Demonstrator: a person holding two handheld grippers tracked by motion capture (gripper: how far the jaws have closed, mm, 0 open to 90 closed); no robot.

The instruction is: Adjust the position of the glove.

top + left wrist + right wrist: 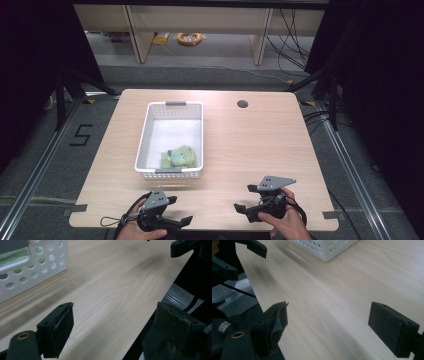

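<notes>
A white perforated basket stands on the wooden table, left of centre. A green cloth-like item lies at its near end; green also shows through the basket wall in the left gripper view. My left gripper rests open at the table's near edge, pointing right, with nothing between its jaws. My right gripper sits open opposite it, pointing left, empty. A basket corner lies ahead of it.
A round cable hole sits near the table's far edge. Each gripper view shows the other gripper farther off: the right gripper and the left gripper. Bare wood spans the table's right half. Floor rails and cables lie beside the table.
</notes>
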